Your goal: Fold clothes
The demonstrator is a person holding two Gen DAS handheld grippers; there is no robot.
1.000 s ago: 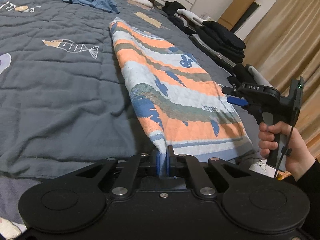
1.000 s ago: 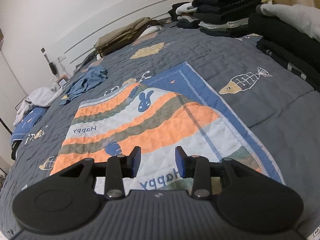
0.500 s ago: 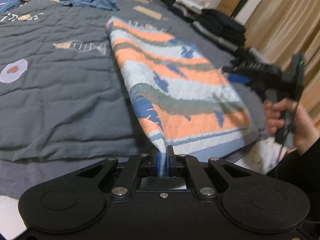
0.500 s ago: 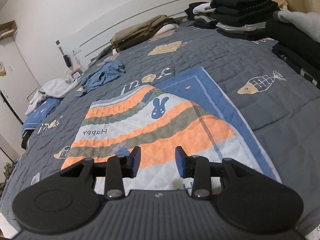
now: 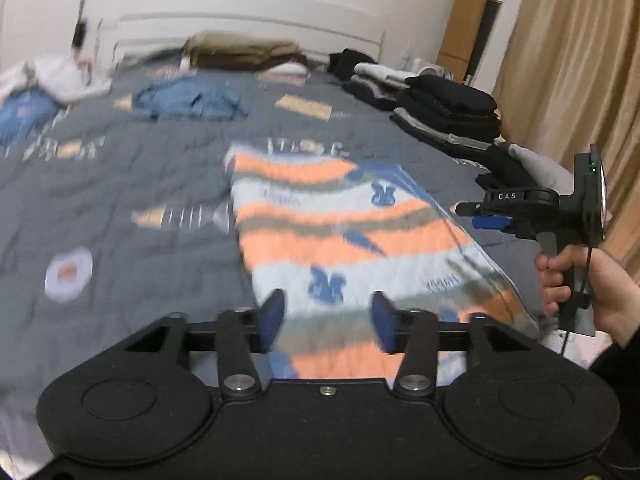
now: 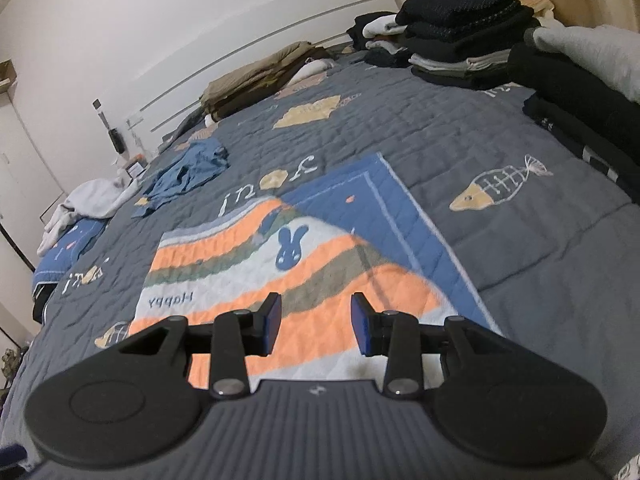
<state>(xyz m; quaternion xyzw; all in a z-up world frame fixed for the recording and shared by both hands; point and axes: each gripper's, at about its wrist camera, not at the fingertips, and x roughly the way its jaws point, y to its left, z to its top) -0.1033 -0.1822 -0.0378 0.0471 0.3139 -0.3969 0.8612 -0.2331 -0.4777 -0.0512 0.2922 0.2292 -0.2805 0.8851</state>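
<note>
Striped blanket [image 6: 256,288] lies folded over on the bed [image 6: 520,240] w/ blue underside showing at 1 o'clock; both grippers' fingers released — left gripper [image 5: 326,320], right gripper [image 6: 316,322]. More folds prob left.

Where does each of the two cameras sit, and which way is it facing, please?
Left wrist: on the left gripper, open, facing up the bed toward the headboard over the striped blanket; the right gripper and the hand holding it show at the right edge.
Right wrist: on the right gripper, open, low over the striped blanket, looking diagonally across the bed; no hand shows.
Shared: the striped blanket, the crumpled blue garment, the stack of dark folded clothes.
</note>
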